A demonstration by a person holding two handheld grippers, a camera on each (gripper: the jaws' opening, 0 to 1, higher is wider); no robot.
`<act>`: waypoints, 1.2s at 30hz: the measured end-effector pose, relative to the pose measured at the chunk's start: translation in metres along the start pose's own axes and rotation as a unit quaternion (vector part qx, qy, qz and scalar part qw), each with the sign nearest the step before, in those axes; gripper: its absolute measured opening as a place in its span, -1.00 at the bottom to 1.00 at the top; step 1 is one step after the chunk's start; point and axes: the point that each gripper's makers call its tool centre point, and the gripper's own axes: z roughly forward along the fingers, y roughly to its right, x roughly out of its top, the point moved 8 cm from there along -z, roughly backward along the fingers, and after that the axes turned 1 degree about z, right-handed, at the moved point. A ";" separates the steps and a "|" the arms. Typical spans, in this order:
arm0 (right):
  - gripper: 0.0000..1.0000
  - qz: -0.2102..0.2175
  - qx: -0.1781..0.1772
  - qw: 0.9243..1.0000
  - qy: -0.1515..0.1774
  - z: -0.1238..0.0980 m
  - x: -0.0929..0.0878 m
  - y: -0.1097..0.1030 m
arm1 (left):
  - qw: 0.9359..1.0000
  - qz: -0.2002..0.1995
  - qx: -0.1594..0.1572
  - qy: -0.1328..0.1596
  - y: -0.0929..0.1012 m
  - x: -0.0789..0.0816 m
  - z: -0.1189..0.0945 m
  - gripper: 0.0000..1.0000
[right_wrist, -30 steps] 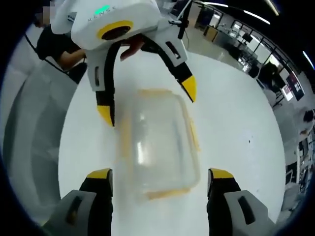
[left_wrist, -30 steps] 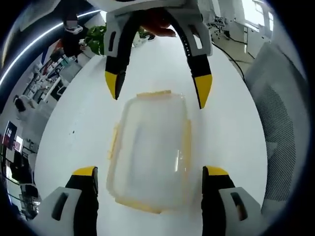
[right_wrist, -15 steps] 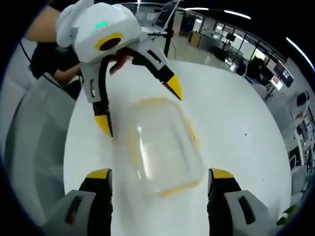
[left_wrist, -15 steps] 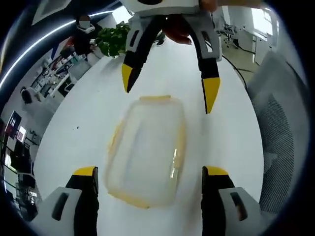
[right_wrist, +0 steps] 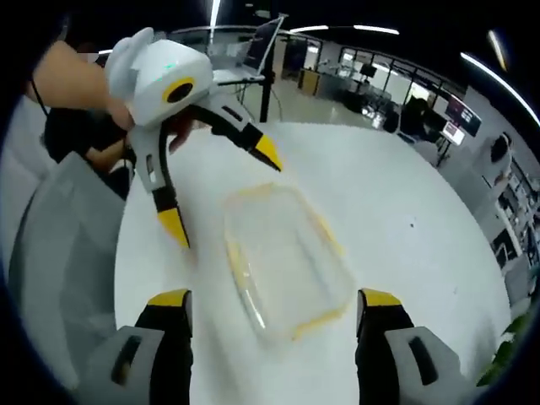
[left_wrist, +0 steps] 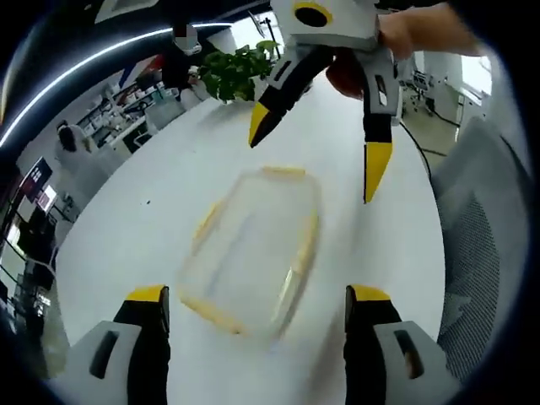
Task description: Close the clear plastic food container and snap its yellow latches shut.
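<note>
Left gripper view: container (left_wrist: 251,246) between gaping tongs (left_wrist: 257,305).

The clear container (left_wrist: 253,249) is smeared by motion blur in the left gripper view. Whether its yellow latches (right_wrist: 325,236) are snapped cannot be told

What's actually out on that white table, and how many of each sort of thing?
Container: 1
Grippers, left and right, both open above the table: 2
Total: 3
</note>
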 end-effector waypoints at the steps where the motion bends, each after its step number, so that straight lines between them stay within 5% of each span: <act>1: 0.60 0.005 -0.001 1.000 0.003 -0.001 -0.001 -0.001 | 1.000 -0.003 0.000 0.002 0.002 -0.001 -0.001 0.72; 36: 0.58 0.103 -0.073 0.986 0.113 -0.043 -0.034 -0.032 | 0.990 -0.128 0.037 0.053 0.034 -0.046 -0.045 0.70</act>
